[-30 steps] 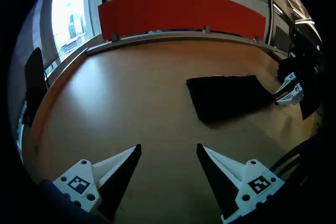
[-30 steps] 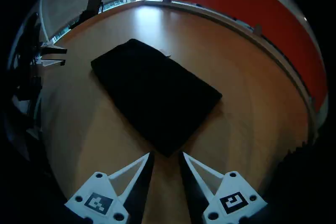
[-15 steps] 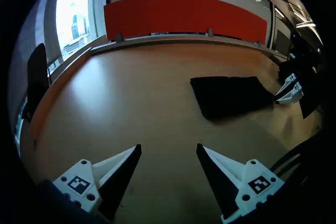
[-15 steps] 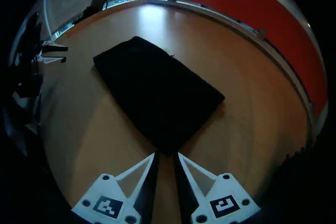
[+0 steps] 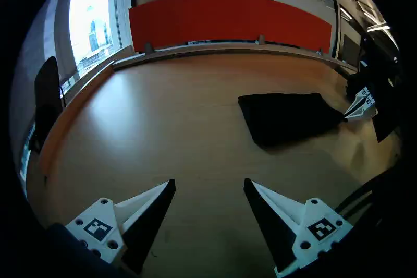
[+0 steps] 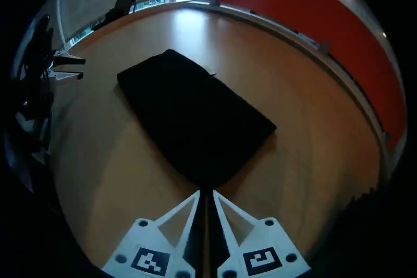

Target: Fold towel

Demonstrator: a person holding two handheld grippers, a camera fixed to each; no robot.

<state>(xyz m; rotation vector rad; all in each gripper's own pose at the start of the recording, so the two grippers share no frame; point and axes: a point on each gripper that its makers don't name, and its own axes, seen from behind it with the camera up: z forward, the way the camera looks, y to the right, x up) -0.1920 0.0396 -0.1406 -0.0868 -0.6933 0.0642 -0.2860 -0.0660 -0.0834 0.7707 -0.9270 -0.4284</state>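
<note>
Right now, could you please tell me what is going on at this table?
A person is working with two hand-held tools on a black towel that lies on a wooden table. The right tool is at the towel's near corner with its fingers almost together; whether they pinch the cloth I cannot tell. The left tool is open over bare wood, apart from the towel.

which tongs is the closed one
The right tongs, fingers pinched together at the near corner of the black towel; the left tongs are spread wide over bare table, away from it.
</note>
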